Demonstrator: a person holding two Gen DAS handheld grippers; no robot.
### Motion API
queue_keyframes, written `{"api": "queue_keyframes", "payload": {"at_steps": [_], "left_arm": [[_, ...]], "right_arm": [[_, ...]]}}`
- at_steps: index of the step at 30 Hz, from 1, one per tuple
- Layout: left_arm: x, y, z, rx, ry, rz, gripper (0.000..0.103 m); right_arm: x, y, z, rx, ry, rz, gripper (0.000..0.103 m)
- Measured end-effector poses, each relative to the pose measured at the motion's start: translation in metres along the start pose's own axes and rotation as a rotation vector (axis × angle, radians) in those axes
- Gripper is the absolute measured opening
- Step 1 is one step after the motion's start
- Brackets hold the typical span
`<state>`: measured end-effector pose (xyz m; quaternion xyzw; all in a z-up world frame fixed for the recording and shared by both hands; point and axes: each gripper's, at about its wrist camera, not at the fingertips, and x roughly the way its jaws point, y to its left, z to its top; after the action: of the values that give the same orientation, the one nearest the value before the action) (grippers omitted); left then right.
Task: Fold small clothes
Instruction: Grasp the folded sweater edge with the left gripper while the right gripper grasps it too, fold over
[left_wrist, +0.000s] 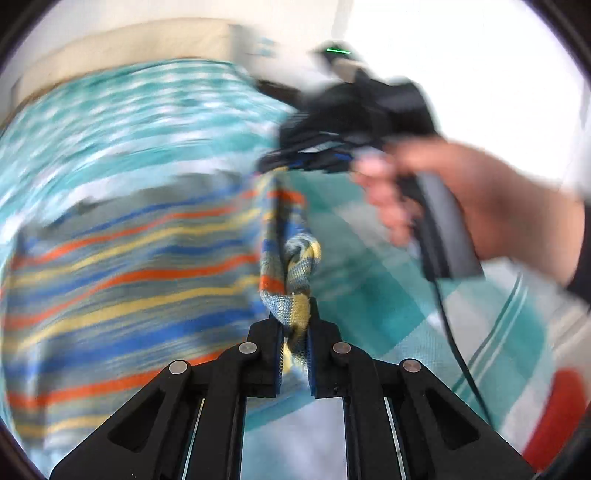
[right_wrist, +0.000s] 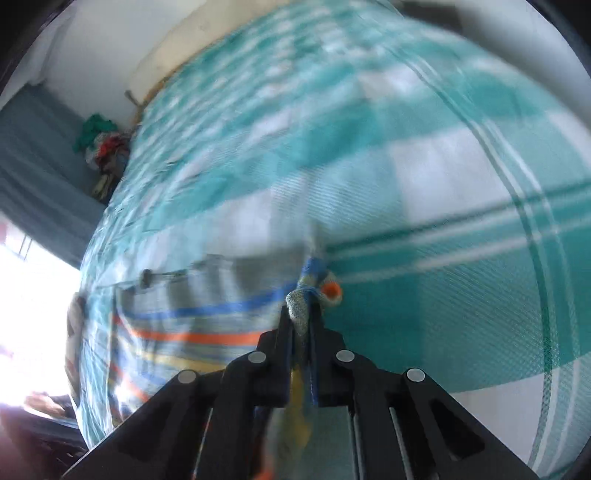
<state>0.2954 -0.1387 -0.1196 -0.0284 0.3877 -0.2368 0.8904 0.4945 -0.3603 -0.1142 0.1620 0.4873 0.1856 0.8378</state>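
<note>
The soft, limp striped knit garment (left_wrist: 110, 266) is pinched at bunched edges by both closed grippers, left gripper (left_wrist: 295, 328) and right gripper (right_wrist: 303, 321), at lower centre.

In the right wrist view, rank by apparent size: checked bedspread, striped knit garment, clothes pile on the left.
1. Checked bedspread
2. Striped knit garment
3. Clothes pile, though it lies farther away, so its true size is unsure.

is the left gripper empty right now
No, the left gripper is shut on a bunched edge of the striped knit garment.
</note>
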Motion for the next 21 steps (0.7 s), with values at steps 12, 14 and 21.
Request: {"api": "queue_keyframes", "payload": {"at_steps": [12,14,21], "left_arm": [[-0.093,0.170,-0.044,-0.474,-0.071,0.145,0.008],[-0.098,0.189,-0.057,-0.503,-0.057,0.169,0.008],[-0.098,0.235,-0.084,-0.601,0.032,0.237,0.048]], "right_arm": [[0.083,0.239,-0.003,-0.280,0.061,0.130,0.008],[0.101,0.253,-0.010,-0.303,0.074,0.118,0.008],[0.129,0.246,-0.031,-0.240,0.087,0.215,0.040]]}}
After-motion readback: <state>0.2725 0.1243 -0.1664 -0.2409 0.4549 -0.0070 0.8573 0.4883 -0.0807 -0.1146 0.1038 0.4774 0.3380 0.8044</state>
